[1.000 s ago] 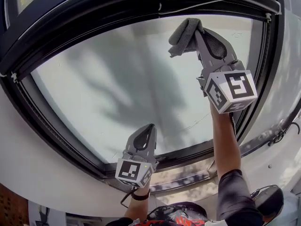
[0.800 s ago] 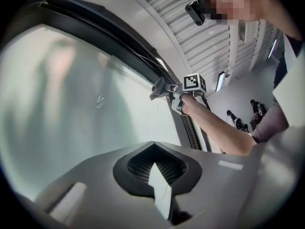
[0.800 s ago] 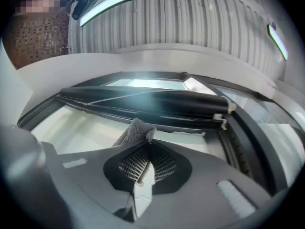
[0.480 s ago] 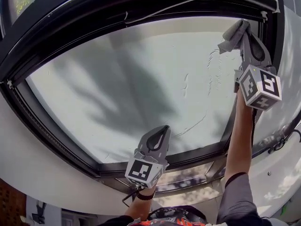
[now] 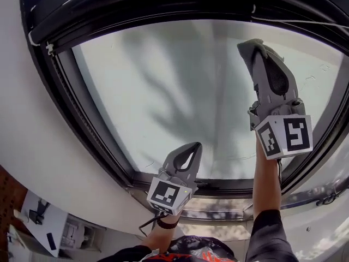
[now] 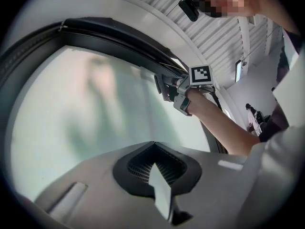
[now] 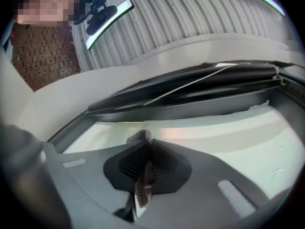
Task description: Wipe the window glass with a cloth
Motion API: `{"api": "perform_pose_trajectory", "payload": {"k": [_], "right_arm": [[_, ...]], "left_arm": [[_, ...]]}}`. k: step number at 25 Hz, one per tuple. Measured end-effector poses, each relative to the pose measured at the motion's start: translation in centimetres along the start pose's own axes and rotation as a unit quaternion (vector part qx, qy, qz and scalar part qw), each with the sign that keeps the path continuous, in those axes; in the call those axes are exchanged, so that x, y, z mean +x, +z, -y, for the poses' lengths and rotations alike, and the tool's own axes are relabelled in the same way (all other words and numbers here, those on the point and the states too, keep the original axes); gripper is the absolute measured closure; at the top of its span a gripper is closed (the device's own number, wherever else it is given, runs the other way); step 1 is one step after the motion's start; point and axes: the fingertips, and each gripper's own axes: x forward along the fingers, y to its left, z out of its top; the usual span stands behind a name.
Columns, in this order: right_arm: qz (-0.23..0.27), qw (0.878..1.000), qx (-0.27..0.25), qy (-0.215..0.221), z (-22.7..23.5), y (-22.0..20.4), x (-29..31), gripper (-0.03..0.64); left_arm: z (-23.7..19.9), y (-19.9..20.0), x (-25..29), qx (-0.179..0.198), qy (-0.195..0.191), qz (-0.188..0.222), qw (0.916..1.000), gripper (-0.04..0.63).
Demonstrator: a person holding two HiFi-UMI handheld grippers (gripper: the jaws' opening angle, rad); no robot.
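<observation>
So the cloth [image 5: 247, 48] has swept from the top middle of the glass [image 5: 163, 91] out to the far right corner, and now it's back a little left, pressed flat on the upper right part of the pane. The right claw [image 5: 260, 59] is clamped tight on it, and you can see a strip of the cloth [image 7: 143, 192] pinched between the jaws. I'd say the top band has had its pass and the rest of the pane still needs doing. The left claw [image 5: 190, 150] is closed with nothing in it and hasn't really moved, parked low by the dark frame [image 5: 103, 141].
</observation>
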Motion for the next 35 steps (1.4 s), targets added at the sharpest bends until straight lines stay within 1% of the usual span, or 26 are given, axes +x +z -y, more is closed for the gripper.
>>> {"api": "perform_pose_trajectory", "payload": {"k": [2,4,5,7,9,11,12,14,15,17,19,21,25,30,35], "right_arm": [[0.005,0.999,0.015,0.035,-4.8,-0.1,1.9,0.6],[0.017,0.995,0.053,0.079,-9.7,0.1,3.9,0.6],[0.024,0.991,0.076,0.104,-12.3,0.2,5.0,0.6],[0.036,0.981,0.114,0.152,-17.6,0.7,6.8,0.6],[0.044,0.967,0.147,0.202,-23.0,1.5,8.0,0.598],[0.047,0.955,0.168,0.238,-27.9,2.1,9.0,0.598],[0.045,0.953,0.168,0.246,-30.0,2.1,9.7,0.598],[0.036,0.955,0.158,0.247,-33.3,1.4,11.4,0.598],[0.028,0.958,0.15,0.242,-34.4,0.9,12.1,0.598],[0.01,0.968,0.119,0.22,-35.3,-0.2,13.3,0.598],[-0.006,0.978,0.083,0.194,-35.0,-1.2,13.9,0.598],[-0.016,0.984,0.053,0.17,-33.5,-1.9,13.9,0.598],[-0.035,0.993,0.014,0.116,-27.9,-2.4,12.3,0.599],[-0.061,0.997,-0.025,0.034,-18.2,-3.2,8.7,0.599],[-0.085,0.994,-0.063,-0.033,-8.5,-3.3,4.4,0.599]], "left_arm": [[-2.5,0.0,-2.0,0.006,0.02,-0.006,0.9998,0.614],[-5.3,0.2,-4.4,0.015,0.046,-0.012,0.9988,0.614],[-6.7,0.5,-5.7,0.018,0.061,-0.013,0.9979,0.614],[-9.5,1.0,-8.6,0.025,0.089,-0.014,0.9957,0.614],[-11.6,1.5,-11.7,0.032,0.111,-0.016,0.9932,0.614],[-13.4,1.9,-14.9,0.035,0.132,-0.017,0.9904,0.614],[-14.4,2.0,-16.4,0.034,0.144,-0.017,0.9889,0.614],[-16.2,2.2,-18.9,0.031,0.164,-0.014,0.9859,0.614],[-16.9,2.2,-19.8,0.03,0.17,-0.013,0.9849,0.614],[-17.5,2.0,-20.8,0.025,0.169,-0.011,0.9852,0.614],[-17.6,1.6,-20.6,0.018,0.157,-0.011,0.9873,0.614],[-17.2,1.1,-19.8,0.01,0.14,-0.01,0.99,0.614],[-15.1,0.7,-16.9,-0.01,0.092,-0.003,0.9957,0.614],[-10.2,-0.1,-12.2,-0.028,0.023,0.001,0.9993,0.614],[-4.9,-0.5,-7.8,-0.046,-0.031,0.0,0.9985,0.614]]}}
